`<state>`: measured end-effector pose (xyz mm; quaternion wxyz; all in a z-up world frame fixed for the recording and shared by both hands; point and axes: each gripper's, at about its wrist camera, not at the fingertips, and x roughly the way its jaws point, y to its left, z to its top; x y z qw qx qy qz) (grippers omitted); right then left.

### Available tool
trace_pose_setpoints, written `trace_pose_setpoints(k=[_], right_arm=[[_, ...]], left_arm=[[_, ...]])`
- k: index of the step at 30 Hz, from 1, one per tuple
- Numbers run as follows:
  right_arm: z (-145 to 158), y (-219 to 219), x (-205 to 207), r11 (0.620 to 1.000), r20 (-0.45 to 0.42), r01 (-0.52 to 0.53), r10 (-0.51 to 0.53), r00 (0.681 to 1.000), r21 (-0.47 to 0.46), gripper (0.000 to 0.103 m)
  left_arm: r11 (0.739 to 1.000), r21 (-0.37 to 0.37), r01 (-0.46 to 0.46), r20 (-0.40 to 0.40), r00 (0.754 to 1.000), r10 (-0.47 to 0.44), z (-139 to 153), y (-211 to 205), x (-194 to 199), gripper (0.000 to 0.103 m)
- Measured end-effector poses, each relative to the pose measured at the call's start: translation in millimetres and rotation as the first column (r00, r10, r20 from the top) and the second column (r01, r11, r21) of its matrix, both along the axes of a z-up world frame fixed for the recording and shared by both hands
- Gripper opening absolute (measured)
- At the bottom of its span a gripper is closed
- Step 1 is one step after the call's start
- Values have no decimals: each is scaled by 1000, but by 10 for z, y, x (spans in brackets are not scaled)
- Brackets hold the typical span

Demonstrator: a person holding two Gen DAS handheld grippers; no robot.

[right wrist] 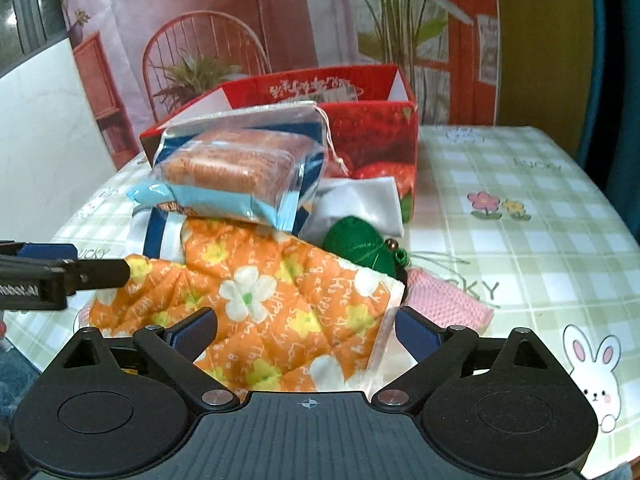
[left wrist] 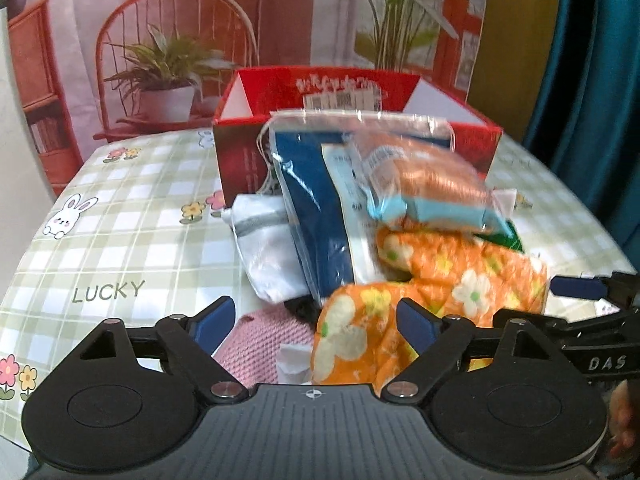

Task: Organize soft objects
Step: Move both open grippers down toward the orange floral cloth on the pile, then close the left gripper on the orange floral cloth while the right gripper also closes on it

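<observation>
A pile of soft things lies on the checked tablecloth in front of a red strawberry box (left wrist: 360, 92) (right wrist: 372, 132). On top is a clear bag of brown bread (left wrist: 432, 184) (right wrist: 236, 168). Under it lie a blue and white packet (left wrist: 320, 216), an orange flowered quilted cloth (left wrist: 440, 280) (right wrist: 272, 304), a white cloth (left wrist: 264, 248) (right wrist: 360, 204), a green yarn ball (right wrist: 360, 246) and a pink knit (left wrist: 268, 340) (right wrist: 448, 300). My left gripper (left wrist: 316, 320) is open, its jaws around the near edge of the pile. My right gripper (right wrist: 308, 328) is open around the orange cloth.
The tablecloth (left wrist: 120, 240) (right wrist: 520, 240) has rabbit and flower prints. A printed backdrop of a chair and plants (left wrist: 168, 60) hangs behind the table. The right gripper's fingers (left wrist: 580, 288) show at the right of the left wrist view; the left gripper's fingers (right wrist: 52, 268) show at the left of the right wrist view.
</observation>
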<state>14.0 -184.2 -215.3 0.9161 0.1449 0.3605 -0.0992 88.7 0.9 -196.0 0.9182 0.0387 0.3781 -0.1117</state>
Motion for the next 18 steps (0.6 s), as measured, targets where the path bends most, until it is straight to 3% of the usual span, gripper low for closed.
trace_pose_setpoints(k=[4, 11, 18], right_arm=[[-54, -32, 6, 999, -30, 12, -10, 999, 38, 94], [-120, -77, 8, 996, -60, 14, -8, 998, 88, 92], [-173, -106, 14, 990, -71, 7, 3, 997, 142, 83]], left_arm=[[999, -24, 25, -44, 999, -26, -67, 5, 23, 78], [994, -102, 39, -94, 994, -48, -127, 56, 39, 53], [992, -112, 61, -118, 990, -74, -180, 0, 51, 53]])
